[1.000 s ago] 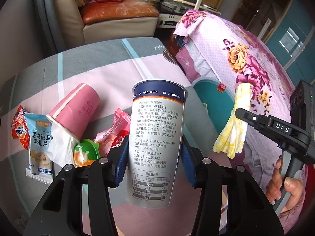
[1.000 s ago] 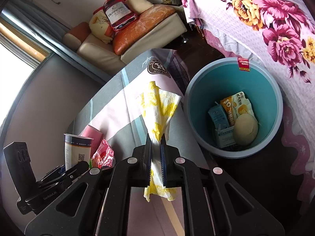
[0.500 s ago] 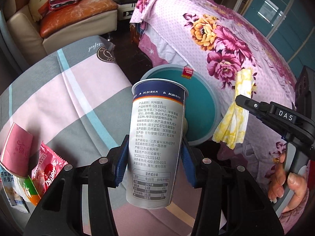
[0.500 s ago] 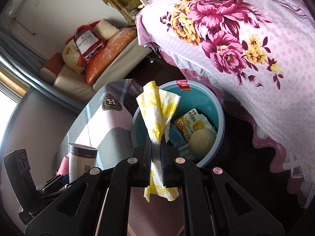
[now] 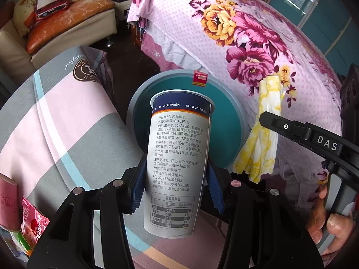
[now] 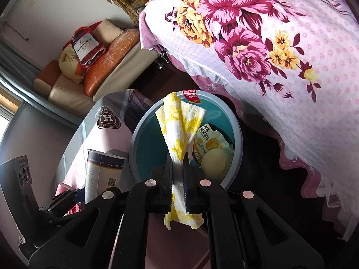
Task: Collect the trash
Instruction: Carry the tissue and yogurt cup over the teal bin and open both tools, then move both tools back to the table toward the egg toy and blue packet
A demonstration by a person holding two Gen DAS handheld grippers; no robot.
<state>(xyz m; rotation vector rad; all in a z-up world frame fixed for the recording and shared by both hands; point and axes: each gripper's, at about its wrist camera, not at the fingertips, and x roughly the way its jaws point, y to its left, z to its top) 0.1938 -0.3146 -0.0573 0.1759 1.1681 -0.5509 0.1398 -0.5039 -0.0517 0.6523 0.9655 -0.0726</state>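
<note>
Your left claw [image 5: 177,186] is clamped on the cup [image 5: 178,157], blue pads [image 5: 138,188] pressed on both sides of its lower half; cup is upright, open mouth up, off the desk [image 5: 56,116]. In the left view it sits in front of the bin [image 5: 233,121], so I can't tell if it's over the opening or short of the rim. Your right claw [image 6: 177,174] is pinched shut on the napkin [image 6: 179,125]: yellow-print paper, twisted at the pads, fanning out above them and a tail hanging below. In the right view the napkin lines up with the bin [image 6: 237,134] mouth; the left view shows the same napkin [image 5: 264,134] at the bin's right edge, beside the bed [image 5: 258,44]. Bin stands on the floor between desk and bed, red sticker [image 6: 191,95] on the far rim. Inside it: a snack packet [image 6: 208,141] and a pale round lump [image 6: 216,161], touching. On the desk's near left edge lie a pink carton [image 5: 9,204] and red wrapper [image 5: 33,222], partly cut off by the frame. Your right hand [image 5: 329,224] is visible on the claw handle.
</note>
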